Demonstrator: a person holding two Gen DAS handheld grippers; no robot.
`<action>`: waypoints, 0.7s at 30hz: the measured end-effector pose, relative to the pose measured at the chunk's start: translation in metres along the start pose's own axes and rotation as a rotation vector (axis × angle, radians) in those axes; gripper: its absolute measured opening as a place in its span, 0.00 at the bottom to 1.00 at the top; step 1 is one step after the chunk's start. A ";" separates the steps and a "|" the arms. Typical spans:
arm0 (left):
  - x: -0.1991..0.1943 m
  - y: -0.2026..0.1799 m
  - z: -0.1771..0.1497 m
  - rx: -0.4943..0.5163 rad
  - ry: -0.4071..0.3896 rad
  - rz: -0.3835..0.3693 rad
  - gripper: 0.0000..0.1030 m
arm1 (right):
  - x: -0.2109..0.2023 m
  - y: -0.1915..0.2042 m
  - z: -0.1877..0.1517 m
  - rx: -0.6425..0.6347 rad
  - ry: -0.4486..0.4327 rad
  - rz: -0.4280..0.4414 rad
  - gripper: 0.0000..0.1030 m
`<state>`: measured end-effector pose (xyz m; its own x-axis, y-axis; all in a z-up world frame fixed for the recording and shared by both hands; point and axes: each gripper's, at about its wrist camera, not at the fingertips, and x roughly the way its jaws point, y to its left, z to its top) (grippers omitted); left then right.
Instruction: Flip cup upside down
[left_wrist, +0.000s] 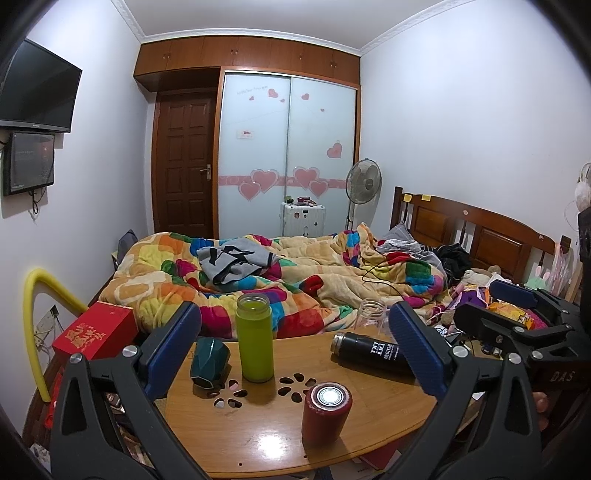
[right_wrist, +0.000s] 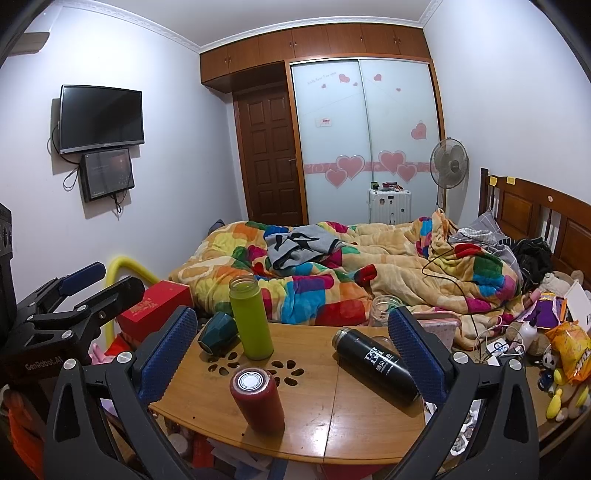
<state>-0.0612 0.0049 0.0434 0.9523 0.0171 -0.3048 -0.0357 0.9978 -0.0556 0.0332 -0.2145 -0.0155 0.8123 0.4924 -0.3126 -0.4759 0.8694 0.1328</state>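
Note:
A small wooden table (left_wrist: 369, 413) (right_wrist: 351, 424) holds several cups. A red cup (left_wrist: 327, 412) (right_wrist: 257, 399) stands near the front. A green bottle (left_wrist: 255, 338) (right_wrist: 251, 318) stands upright with an open mouth. A dark teal cup (left_wrist: 209, 362) (right_wrist: 217, 332) lies tilted at the left. A black flask (left_wrist: 373, 352) (right_wrist: 376, 363) lies on its side at the right. A clear glass jar (left_wrist: 371, 314) (right_wrist: 386, 310) stands behind. My left gripper (left_wrist: 295, 350) is open and empty above the table. My right gripper (right_wrist: 291, 349) is open and empty too.
A bed with a colourful blanket (left_wrist: 277, 280) lies behind the table. A red box (left_wrist: 94, 334) and a yellow foam tube (left_wrist: 33, 332) are at the left. Snacks and toys (right_wrist: 554, 350) clutter the right. The other gripper shows at each view's edge.

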 end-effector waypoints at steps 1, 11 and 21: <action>0.001 0.000 0.000 0.000 0.000 -0.003 1.00 | 0.000 0.000 0.000 0.001 0.000 0.000 1.00; 0.005 0.000 -0.006 -0.014 0.016 -0.013 1.00 | -0.002 -0.003 -0.003 0.003 0.001 -0.001 1.00; 0.007 -0.002 -0.009 -0.011 0.018 -0.026 1.00 | -0.003 -0.005 -0.005 0.006 0.005 -0.002 1.00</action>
<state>-0.0570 0.0027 0.0330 0.9474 -0.0105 -0.3200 -0.0140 0.9972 -0.0740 0.0319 -0.2206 -0.0197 0.8118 0.4902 -0.3172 -0.4721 0.8708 0.1374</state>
